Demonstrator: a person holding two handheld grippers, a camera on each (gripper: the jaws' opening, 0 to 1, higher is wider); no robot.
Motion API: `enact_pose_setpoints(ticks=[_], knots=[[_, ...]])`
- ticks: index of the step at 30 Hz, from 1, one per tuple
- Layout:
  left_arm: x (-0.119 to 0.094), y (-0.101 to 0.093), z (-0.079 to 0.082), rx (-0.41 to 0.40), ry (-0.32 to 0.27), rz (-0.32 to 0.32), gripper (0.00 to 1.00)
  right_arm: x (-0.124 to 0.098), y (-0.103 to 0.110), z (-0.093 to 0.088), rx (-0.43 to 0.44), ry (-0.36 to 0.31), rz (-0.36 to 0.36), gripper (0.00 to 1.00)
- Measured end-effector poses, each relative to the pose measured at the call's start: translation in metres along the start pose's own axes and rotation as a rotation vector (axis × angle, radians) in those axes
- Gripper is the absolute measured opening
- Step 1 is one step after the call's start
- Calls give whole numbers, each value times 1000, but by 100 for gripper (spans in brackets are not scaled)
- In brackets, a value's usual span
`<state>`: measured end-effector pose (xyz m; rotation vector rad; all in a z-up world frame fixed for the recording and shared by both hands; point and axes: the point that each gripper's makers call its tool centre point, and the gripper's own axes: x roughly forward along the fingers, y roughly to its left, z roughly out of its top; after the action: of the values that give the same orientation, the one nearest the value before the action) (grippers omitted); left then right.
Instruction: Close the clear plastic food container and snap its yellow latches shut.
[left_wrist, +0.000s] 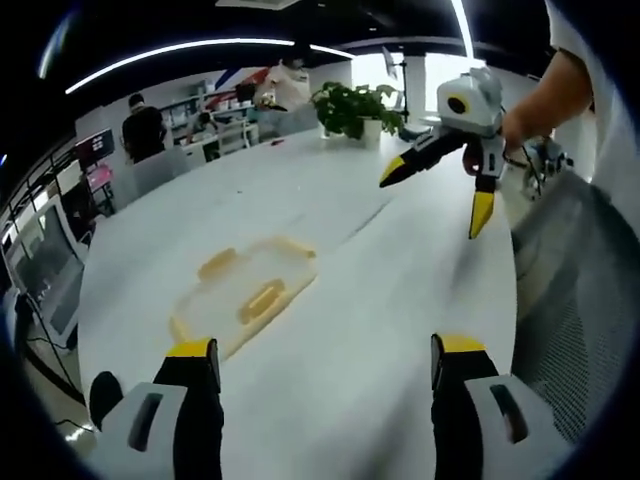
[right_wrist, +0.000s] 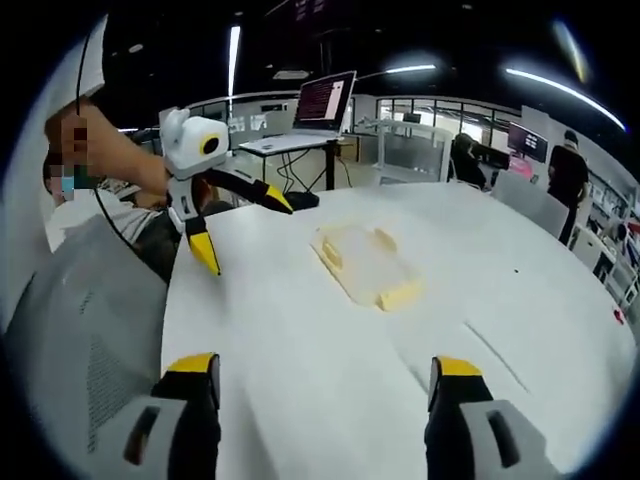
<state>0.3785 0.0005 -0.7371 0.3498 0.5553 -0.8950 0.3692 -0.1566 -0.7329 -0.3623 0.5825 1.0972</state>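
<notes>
- I see the clear rectangular plastic food container (left_wrist: 245, 293) lying flat on the white round table (left_wrist: 380, 290), well ahead of both of my grippers and touched by neither.
- Its lid appears to be on; I cannot make out anything inside through the plastic, and I cannot tell whether it is empty.
- Yellow latches (left_wrist: 262, 299) show along its edges: in the left gripper view one on the near long side, one on the far long side and a strip at the far short end. I cannot tell whether any of them is snapped down.
- In the left gripper view the container's long axis runs from lower left to upper right; in the right gripper view (right_wrist: 366, 262) it runs from upper left to lower right, with a yellow latch at the nearer right end.
- My left gripper (left_wrist: 325, 365) is held above bare table, jaws wide apart with nothing between them; seen from the right gripper view (right_wrist: 240, 225), it hovers left of the container with its yellow-tipped jaws spread.
- My right gripper (right_wrist: 325, 375) also has its jaws wide apart and grips nothing; in the left gripper view (left_wrist: 440, 195) it hangs over the table beyond the container, to the right.
- A green potted plant (left_wrist: 355, 108) stands at the far table edge.
- An open laptop (right_wrist: 322, 103) sits on a desk behind; its screen text is too small to read. I find no legible brand or label on the container.
</notes>
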Motion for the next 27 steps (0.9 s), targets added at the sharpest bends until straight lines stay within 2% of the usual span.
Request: enact_pose_setpoints(ticks=[11,27], knots=[[4,25,-5,45,35,-16,84,10,-20,6,-51,33,19,85],[9,59,-13,113,79,-43,81,31,-38,16,-130,73,73,85]])
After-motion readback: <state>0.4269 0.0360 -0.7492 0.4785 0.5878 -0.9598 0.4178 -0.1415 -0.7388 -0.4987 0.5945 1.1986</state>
